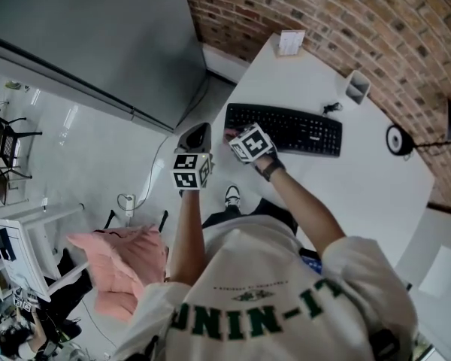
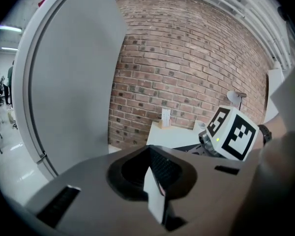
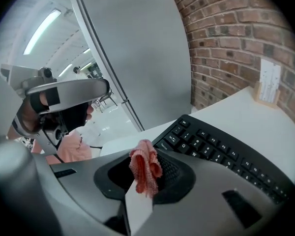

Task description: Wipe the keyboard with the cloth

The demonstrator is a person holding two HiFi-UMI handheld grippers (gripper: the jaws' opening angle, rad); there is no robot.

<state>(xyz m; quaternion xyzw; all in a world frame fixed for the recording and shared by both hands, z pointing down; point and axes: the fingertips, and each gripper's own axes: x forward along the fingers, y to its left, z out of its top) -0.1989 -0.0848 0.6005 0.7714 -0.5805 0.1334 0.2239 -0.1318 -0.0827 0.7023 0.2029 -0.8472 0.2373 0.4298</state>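
Keyboard (image 1: 286,128) is laid on the white table (image 1: 376,190) with its long axis running rightward from the right gripper (image 1: 244,143), which is clamped on the pink cloth (image 3: 145,168) at the keyboard's left end; the left gripper (image 1: 194,153), closed on nothing, is held farther off.

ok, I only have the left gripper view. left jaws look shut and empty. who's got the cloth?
Observer: The right gripper has it. Its jaws are shut on the pink cloth.
Operator: where's it sitting?
Observer: In the head view it is at the left end of the black keyboard. I cannot tell whether the cloth touches the keys.
Operator: and the other one?
Observer: The left gripper is just off the edge of the white table, beside the right one and over the floor.
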